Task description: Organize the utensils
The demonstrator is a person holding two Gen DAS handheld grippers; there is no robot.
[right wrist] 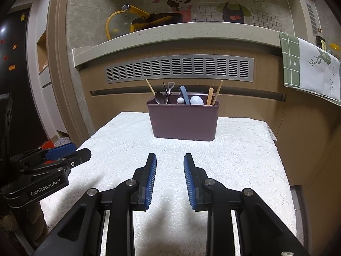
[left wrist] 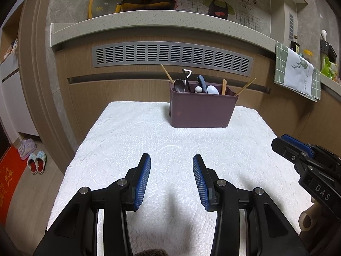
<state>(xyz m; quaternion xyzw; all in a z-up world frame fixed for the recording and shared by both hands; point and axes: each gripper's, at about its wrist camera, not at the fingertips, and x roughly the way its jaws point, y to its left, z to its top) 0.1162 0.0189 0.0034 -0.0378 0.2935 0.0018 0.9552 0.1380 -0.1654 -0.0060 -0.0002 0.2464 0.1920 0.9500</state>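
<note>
Utensil holder (left wrist: 201, 111): stood at the table's (left wrist: 132, 140) far edge, utensils (left wrist: 197, 84) upright inside.
Left hand-held gripper (left wrist: 171, 160): held wide, empty, well short of it.
Right hand-held gripper (right wrist: 170, 157): parted, empty, likewise.

The utensil holder (right wrist: 183, 120) stands at the table's (right wrist: 245, 160) far edge, spoons (right wrist: 159, 97) and chopsticks (right wrist: 217, 91) inside.
</note>
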